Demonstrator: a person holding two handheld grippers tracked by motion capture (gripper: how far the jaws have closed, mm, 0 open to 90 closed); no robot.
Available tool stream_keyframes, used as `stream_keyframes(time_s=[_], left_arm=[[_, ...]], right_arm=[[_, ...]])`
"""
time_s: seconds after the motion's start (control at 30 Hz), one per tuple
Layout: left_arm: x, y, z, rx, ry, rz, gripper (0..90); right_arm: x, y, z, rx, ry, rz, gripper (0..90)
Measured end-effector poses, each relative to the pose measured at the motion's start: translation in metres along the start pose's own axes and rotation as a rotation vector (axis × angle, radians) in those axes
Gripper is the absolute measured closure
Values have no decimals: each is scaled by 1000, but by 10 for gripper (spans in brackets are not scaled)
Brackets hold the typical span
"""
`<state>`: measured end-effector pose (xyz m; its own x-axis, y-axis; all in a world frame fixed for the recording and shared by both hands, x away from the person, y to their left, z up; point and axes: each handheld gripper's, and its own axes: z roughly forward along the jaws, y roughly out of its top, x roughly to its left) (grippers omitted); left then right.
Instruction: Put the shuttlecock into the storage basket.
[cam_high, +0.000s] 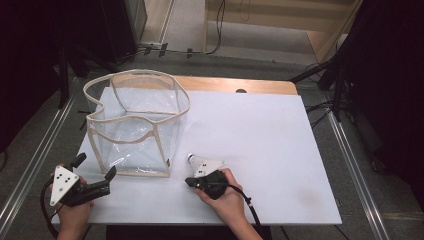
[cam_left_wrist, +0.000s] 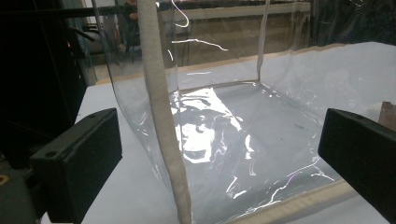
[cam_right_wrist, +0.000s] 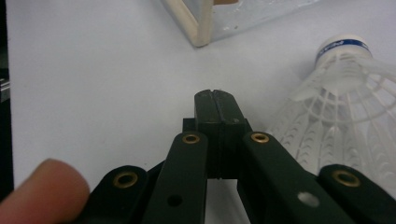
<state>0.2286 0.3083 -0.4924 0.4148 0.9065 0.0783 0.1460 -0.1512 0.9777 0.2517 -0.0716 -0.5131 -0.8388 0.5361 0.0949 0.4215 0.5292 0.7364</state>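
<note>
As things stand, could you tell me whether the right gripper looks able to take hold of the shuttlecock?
Probably not yet. The right gripper is shut, its jaws pressed together, and the shuttlecock lies beside them, not between. Nothing else blocks it on the white table; opening and shifting sideways should do.

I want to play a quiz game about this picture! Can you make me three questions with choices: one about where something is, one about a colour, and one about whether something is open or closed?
1. Where is the shuttlecock?
A. inside the clear bag
B. on the white table beside the right gripper
C. on the floor

2. What colour is the clear bag's trim?
A. beige
B. red
C. blue

3. How do the jaws of the right gripper stand?
A. wide open
B. closed on the shuttlecock
C. closed with nothing between them

Answers: 1 B, it lies on the white table next to the jaws. 2 A, the edges are beige. 3 C, the two jaws meet, with the shuttlecock off to one side.
</note>
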Motion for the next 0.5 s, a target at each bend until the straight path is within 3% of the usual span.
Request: stream_keyframes(time_s=[0.37, 0.5], left_arm=[[0, 0, 0, 0, -1, 1, 3], [0, 0, 0, 1, 0, 2, 3]], right_arm=[[-9, -3, -3, -2, -47, 28, 879], [-20, -4, -7, -7, -72, 45, 879]])
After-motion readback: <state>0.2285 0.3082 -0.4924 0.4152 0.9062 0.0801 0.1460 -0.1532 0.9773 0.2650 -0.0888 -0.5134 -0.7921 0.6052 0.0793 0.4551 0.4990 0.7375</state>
